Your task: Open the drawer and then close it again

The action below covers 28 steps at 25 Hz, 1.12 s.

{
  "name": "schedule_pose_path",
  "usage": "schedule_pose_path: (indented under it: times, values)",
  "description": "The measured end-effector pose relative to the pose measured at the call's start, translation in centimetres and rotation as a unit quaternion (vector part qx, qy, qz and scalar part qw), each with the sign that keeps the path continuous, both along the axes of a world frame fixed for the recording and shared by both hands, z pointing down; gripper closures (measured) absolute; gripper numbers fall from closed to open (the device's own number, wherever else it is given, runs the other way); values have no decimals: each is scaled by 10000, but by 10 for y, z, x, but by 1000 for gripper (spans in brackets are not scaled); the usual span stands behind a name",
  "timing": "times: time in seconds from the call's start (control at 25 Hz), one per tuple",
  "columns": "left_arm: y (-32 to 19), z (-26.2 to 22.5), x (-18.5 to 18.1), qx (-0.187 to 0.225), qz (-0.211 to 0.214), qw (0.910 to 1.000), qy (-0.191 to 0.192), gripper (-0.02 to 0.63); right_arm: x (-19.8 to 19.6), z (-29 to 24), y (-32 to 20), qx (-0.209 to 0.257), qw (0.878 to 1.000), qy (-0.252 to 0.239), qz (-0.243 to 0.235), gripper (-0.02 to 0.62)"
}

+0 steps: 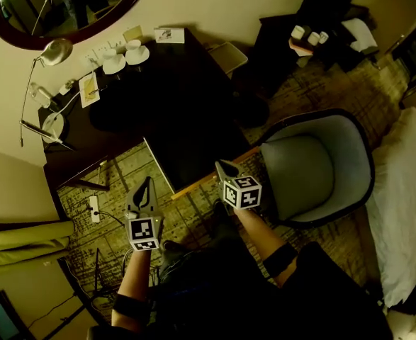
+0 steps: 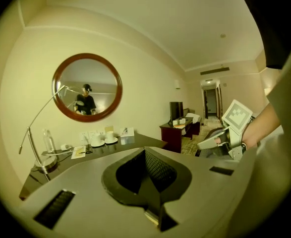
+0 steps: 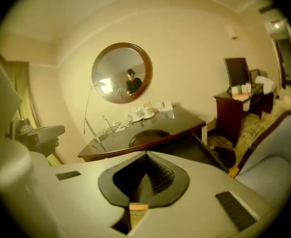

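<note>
The dark wooden desk (image 1: pixel 172 83) stands against the wall, and its drawer (image 1: pixel 193 158) is pulled out toward me, its light front edge nearest. In the right gripper view the open drawer (image 3: pixel 199 150) juts out from under the desk top (image 3: pixel 175 120). Both grippers hang in the air in front of the drawer, touching nothing. My left gripper (image 1: pixel 144 188) is shut and empty, left of the drawer's corner. My right gripper (image 1: pixel 226 168) is shut and empty, just at the drawer's front edge. The left gripper view shows its own shut jaws (image 2: pixel 146 167) and the right gripper (image 2: pixel 218 143) beside them.
A grey tub chair (image 1: pixel 314 165) stands close on the right of the drawer. Cups and saucers (image 1: pixel 126 55), a desk lamp (image 1: pixel 55 52) and papers sit on the desk under a round mirror (image 1: pixel 66 6). A dark cabinet (image 1: pixel 314 34) is at the back right, a bed (image 1: pixel 406 204) far right.
</note>
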State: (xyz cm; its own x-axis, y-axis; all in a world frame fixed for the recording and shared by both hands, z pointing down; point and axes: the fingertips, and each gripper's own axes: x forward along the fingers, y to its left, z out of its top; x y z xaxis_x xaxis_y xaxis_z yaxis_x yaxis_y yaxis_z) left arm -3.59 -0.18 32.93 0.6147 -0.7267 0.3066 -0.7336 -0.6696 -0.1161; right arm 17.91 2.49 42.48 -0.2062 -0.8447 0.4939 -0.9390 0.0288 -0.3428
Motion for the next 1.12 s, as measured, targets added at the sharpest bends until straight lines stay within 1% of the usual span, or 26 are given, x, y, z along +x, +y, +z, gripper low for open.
schedule_pose_path:
  times: [0.08, 0.16, 0.2, 0.28, 0.36, 0.56, 0.68, 0.92, 1.12]
  values:
    - [3, 0, -12, -29, -199, 9998, -5, 606, -13, -32, -8, 285, 9973, 623, -265, 595]
    - [5, -1, -26, -44, -410, 9991, -9, 606, -32, -59, -14, 594, 9904, 1132, -536, 595]
    - [6, -1, -33, -52, -528, 9986, -3, 606, -43, -69, -17, 731, 9866, 1298, -669, 595]
    - [7, -2, -49, -60, -772, 9970, 14, 606, -66, -83, -21, 931, 9810, 1435, -920, 595]
    - [7, -3, -67, -62, -1005, 9949, 32, 606, -89, -89, -27, 1029, 9786, 1395, -1110, 595]
    - [14, 4, -120, -203, -1610, 9867, 134, 606, -140, -86, -33, 1051, 9740, 1178, -1625, 595]
    - [18, 7, -145, -246, -1826, 9828, 124, 606, -162, -83, -35, 1025, 9701, 1122, -1891, 595]
    - [19, 9, -173, -275, -2118, 9766, 257, 606, -189, -84, -39, 1067, 9636, 1082, -2198, 595]
    - [15, 12, -180, -297, -2223, 9740, 307, 606, -202, -80, -39, 978, 9607, 1023, -2388, 595]
